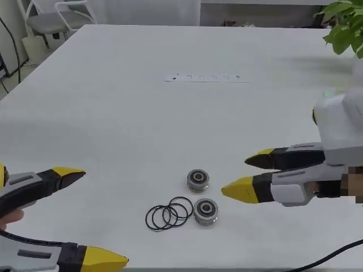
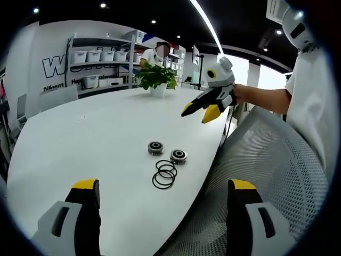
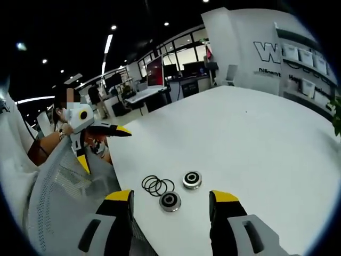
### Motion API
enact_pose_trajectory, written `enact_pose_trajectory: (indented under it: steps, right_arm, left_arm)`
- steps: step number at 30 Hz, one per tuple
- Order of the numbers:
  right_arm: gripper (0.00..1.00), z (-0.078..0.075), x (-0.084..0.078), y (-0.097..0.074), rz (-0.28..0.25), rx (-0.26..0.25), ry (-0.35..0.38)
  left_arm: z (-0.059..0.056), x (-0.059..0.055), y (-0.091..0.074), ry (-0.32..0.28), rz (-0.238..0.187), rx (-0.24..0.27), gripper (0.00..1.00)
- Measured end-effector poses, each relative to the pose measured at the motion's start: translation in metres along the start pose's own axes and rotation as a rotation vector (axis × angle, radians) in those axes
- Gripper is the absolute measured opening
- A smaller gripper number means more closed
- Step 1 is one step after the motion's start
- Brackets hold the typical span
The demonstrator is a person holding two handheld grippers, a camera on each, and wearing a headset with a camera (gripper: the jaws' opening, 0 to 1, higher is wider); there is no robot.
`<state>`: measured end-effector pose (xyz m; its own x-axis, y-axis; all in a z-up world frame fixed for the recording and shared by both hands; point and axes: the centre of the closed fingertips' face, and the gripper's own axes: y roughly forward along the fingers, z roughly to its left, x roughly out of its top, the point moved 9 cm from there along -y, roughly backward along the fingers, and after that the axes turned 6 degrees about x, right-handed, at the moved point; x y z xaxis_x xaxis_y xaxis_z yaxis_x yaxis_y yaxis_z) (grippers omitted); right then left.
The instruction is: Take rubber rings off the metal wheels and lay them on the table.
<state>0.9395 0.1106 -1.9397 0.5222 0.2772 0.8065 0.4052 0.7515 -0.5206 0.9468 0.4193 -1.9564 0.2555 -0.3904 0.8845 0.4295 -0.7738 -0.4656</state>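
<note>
Head view, nearest: my left hand-held gripper (image 1: 106, 217) hangs over the near edge of the counter (image 1: 142, 113). Its jaws are wide apart and hold nothing. I judge it is parked there so the work stays visible.
Loose pile: several thin black rubber rings (image 1: 169, 214) lie flat on the counter, overlapping one another, just beyond and to the right of the left jaw tips.
Near wheel: it (image 1: 205, 210) lies flat, right against the pile's right side. I cannot tell whether they touch.
Far wheel: it (image 1: 197, 179) lies flat just behind the near wheel, apart from the pile.
Rings left on the wheels: too small for me to tell.
Right side: my right hand-held gripper (image 1: 233, 176) hovers just right of both wheels, jaws parted and empty, tips pointing at them. I read that as lined up for a reach.
Right gripper view: both wheels sit ahead between the jaws, with the pile to their left.
Left gripper view: the pile lies ahead, the wheels behind it.
Far corner: a leafy plant (image 1: 343, 28).
</note>
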Motion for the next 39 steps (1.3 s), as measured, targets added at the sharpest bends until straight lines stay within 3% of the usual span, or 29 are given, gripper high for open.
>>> enact_pose_trajectory:
  steps: [4, 12, 17, 21, 29, 35, 39]
  right_arm:
    - [0.64, 0.001, -0.012, -0.006, 0.000, -0.021, 0.012]
    - [0.70, 0.003, -0.038, -0.012, 0.029, -0.068, 0.060]
    - [0.86, 0.006, -0.049, -0.012, 0.057, -0.082, 0.093]
    - [0.89, 0.008, -0.057, -0.013, 0.086, -0.095, 0.097]
    - [0.95, 0.009, -0.063, -0.020, 0.092, -0.118, 0.097]
    - [0.99, 0.010, -0.068, -0.018, 0.142, -0.118, 0.093]
    - [0.99, 0.010, -0.068, -0.018, 0.142, -0.119, 0.083]
  left_arm:
    - [0.000, 0.000, -0.001, -0.003, -0.004, -0.001, 0.99]
    - [-0.001, -0.004, -0.001, -0.025, 0.013, -0.008, 0.99]
    - [-0.001, -0.004, -0.002, -0.026, 0.016, 0.000, 0.99]
    - [0.001, -0.006, -0.004, -0.025, 0.023, 0.015, 0.99]
    - [0.004, -0.007, -0.006, -0.045, 0.009, 0.045, 0.99]
    - [0.004, -0.008, -0.004, -0.034, 0.033, 0.039, 0.99]
    - [0.004, -0.008, -0.005, -0.035, 0.030, 0.040, 0.99]
